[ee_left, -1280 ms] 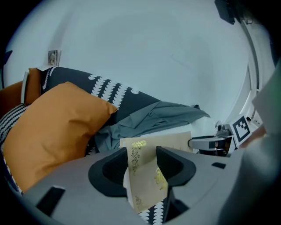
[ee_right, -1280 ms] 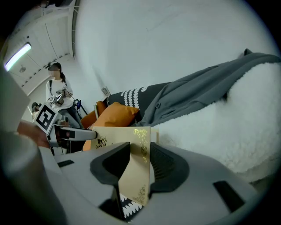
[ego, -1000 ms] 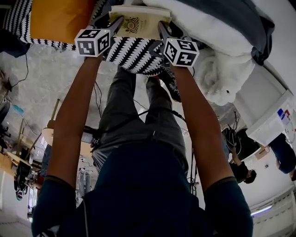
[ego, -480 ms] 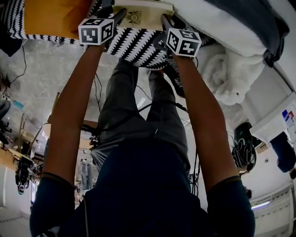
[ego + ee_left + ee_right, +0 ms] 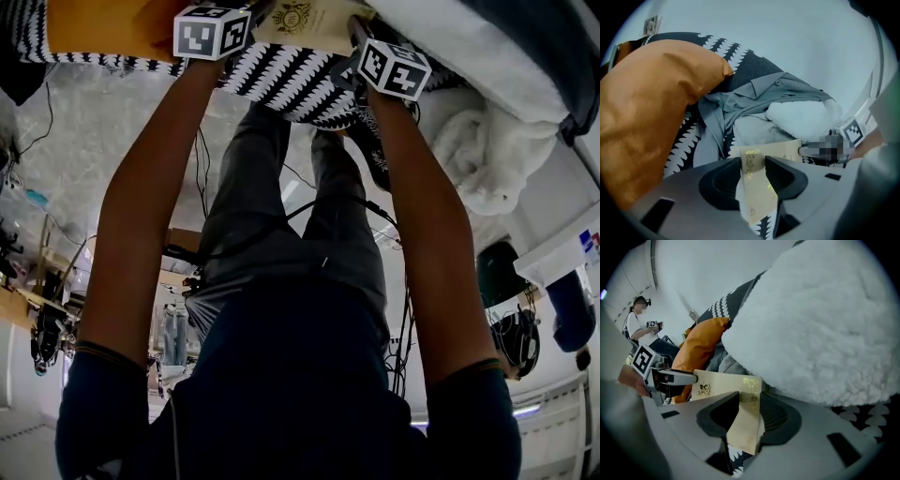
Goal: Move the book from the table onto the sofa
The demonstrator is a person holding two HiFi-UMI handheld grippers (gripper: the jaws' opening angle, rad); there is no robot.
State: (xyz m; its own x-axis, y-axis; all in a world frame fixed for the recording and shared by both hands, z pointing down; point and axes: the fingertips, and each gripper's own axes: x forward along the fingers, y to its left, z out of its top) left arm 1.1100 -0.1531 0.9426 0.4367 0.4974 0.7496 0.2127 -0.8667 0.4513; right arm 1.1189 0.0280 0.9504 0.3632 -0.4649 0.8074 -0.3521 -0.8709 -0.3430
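The sofa (image 5: 281, 89), draped in a black-and-white zigzag cover, is seen at the far side, with an orange cushion (image 5: 103, 23) at its left and a white fleecy blanket (image 5: 487, 150) at its right. Over the seat between them a cream book (image 5: 314, 21) with gold ornament is held flat, cover up, its long axis running left to right. Its left end is gripped by the left gripper (image 5: 753, 171), whose jaws have just been closing on it, and its right end is clamped by the right gripper (image 5: 749, 413).
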